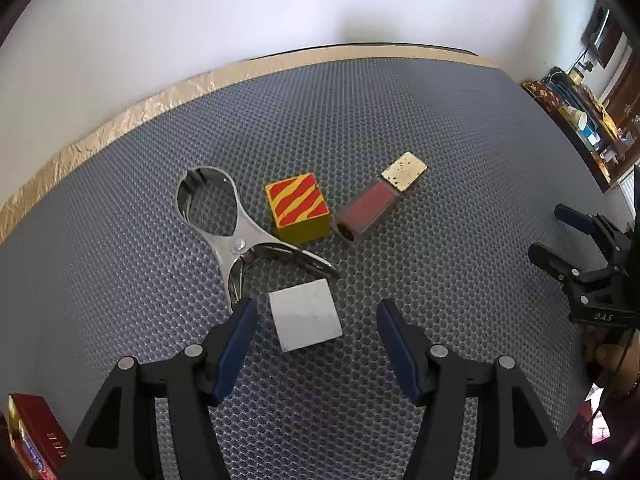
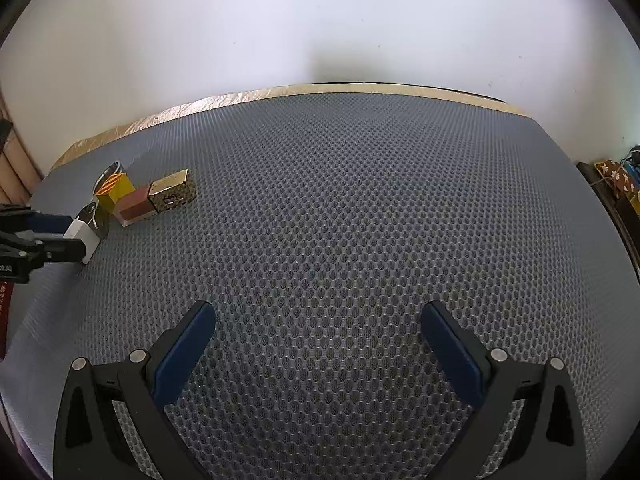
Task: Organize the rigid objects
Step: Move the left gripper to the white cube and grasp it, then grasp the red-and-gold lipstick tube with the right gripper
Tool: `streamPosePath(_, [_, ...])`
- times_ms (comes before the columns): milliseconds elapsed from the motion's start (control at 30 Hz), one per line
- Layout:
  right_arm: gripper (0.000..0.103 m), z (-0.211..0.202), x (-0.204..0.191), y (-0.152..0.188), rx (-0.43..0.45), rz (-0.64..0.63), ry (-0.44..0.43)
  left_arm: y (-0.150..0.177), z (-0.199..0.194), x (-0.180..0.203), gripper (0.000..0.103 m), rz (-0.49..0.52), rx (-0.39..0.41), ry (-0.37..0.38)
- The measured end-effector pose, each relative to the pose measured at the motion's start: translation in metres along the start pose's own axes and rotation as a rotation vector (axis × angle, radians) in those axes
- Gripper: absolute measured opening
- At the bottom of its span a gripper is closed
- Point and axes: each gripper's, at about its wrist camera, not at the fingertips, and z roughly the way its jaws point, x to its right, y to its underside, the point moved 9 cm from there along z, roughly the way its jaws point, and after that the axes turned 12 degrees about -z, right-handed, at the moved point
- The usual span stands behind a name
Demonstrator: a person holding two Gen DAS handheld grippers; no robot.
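Note:
A white block (image 1: 306,314) lies on the grey mesh mat (image 1: 420,128) between the blue pads of my left gripper (image 1: 316,307). The jaws are open, with a gap on each side of the block. Beyond it lie a shiny metal clamp (image 1: 232,236), a yellow cube with red stripes (image 1: 298,208) and a pink bottle (image 1: 368,212) with a gold cap (image 1: 404,170). My right gripper (image 2: 316,308) hovers open over bare mat, far right of the group. In its view, the striped cube (image 2: 116,190), bottle (image 2: 136,208) and white block (image 2: 86,236) sit far left.
A red box (image 1: 32,436) sits at the near left corner. Gold foil (image 1: 120,120) borders the mat's far edge below a white wall. A cluttered shelf (image 1: 580,120) stands off the right side.

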Motion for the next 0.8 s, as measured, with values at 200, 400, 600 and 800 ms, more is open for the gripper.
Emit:
streamPosePath(200, [0.102,0.003,0.001,0.000,-0.006,-0.004,-0.006,-0.001,0.009,-0.005,0.057,-0.031,-0.004,0.034])
streamPosePath(400, [0.102,0.005,0.002,0.000,-0.010,-0.001,-0.012,0.013,0.006,-0.008,0.030,-0.101,0.013,0.035])
streamPosePath(600, [0.102,0.002,-0.003,-0.002,0.010,-0.018,-0.061,0.064,-0.025,-0.005,0.030,-0.205,0.006,0.106])
streamPosePath(800, [0.102,-0.004,-0.040,-0.026,0.038,-0.246,-0.248,0.120,-0.053,-0.017,0.030,-0.298,-0.011,0.134])
